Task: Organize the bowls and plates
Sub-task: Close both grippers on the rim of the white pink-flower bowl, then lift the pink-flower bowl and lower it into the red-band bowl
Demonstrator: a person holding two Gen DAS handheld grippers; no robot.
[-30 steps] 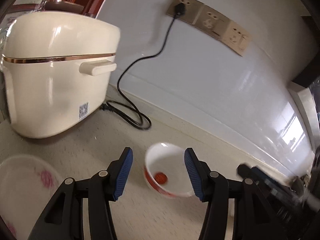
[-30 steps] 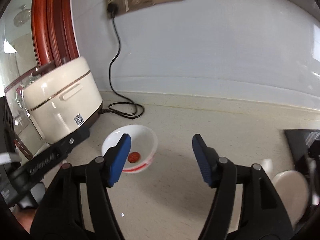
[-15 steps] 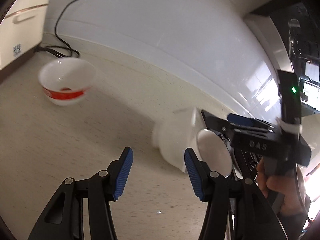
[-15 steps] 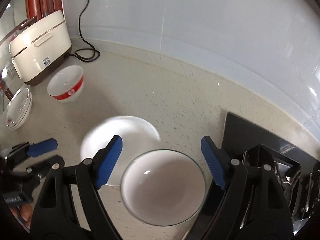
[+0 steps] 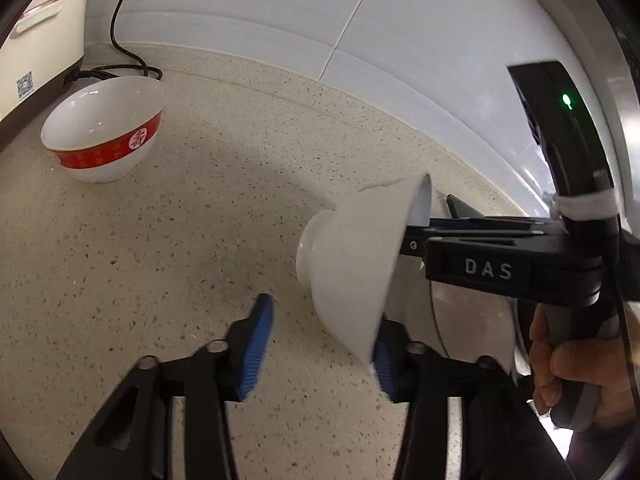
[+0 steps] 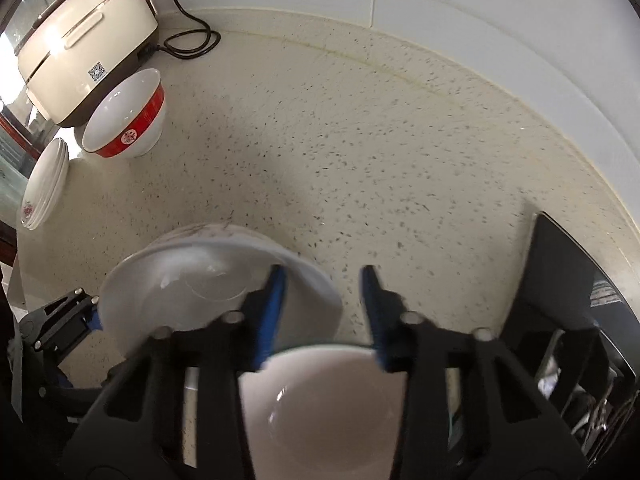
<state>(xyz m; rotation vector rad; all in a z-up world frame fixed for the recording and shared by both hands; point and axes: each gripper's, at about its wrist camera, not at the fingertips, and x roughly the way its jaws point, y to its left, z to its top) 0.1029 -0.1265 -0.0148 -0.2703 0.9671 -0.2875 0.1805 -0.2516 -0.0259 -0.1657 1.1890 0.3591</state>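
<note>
A plain white bowl stands steeply tilted, foot to the left. My right gripper straddles its rim, one finger inside the bowl and one outside. Its jaws are closing, and a gap still shows at the pads. My left gripper is closing too. Its right pad sits at the bowl's lower edge and its left pad is clear of it. A second white bowl lies right under the right gripper. A red-banded bowl stands upright far left. A person's hand holds the right gripper's handle.
A cream rice cooker and its black cord sit at the back left by the tiled wall. Stacked plates lie beside the red-banded bowl. A black dish rack borders the speckled counter on the right.
Both grippers have swung away from the red-banded bowl and sunk toward the white bowls. The right jaws widened, then narrowed around the tilted bowl's rim. The left gripper has closed in on that bowl.
</note>
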